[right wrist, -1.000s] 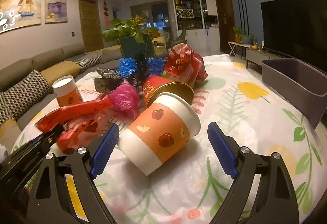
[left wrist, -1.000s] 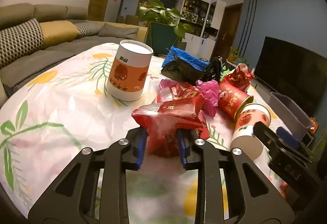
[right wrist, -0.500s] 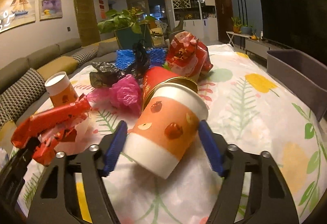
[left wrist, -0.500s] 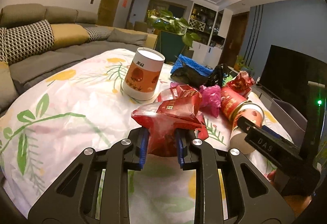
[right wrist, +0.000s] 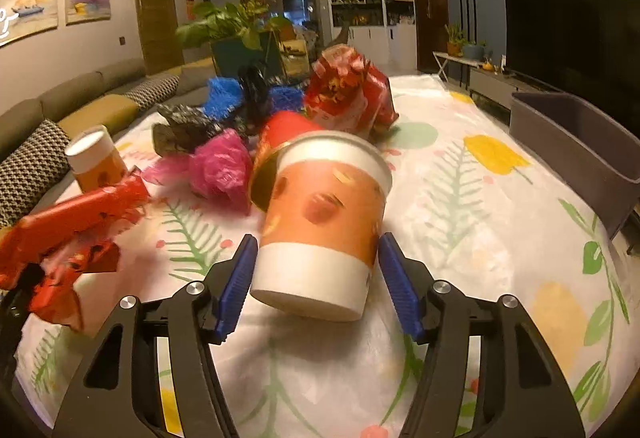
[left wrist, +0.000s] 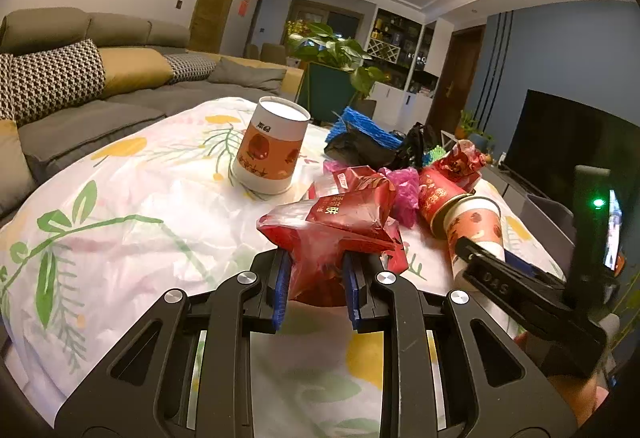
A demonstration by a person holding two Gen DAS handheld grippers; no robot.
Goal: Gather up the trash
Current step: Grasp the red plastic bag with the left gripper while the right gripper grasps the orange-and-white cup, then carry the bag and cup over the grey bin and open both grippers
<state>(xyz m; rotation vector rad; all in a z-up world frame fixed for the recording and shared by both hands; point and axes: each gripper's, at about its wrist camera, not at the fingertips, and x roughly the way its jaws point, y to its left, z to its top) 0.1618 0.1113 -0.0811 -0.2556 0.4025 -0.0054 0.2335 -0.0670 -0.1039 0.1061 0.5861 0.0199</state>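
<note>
Left gripper (left wrist: 314, 288): jaws clamped on crumpled red wrapper (left wrist: 340, 222), lifted clear of the counter (left wrist: 132, 206). Right gripper (right wrist: 316, 278): jaws closed against both sides of tilted orange paper cup (right wrist: 324, 222), more trash heaped just beyond.

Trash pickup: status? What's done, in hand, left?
Done: nothing visibly binned; the grey bin shows no contents from this angle.
In hand: left gripper is shut on a red snack wrapper; right gripper brackets a tipped orange paper cup, seemingly gripped.
Left on the tablecloth: upside-down orange cup, pink bag, red cup, red packet, black and blue trash.
</note>
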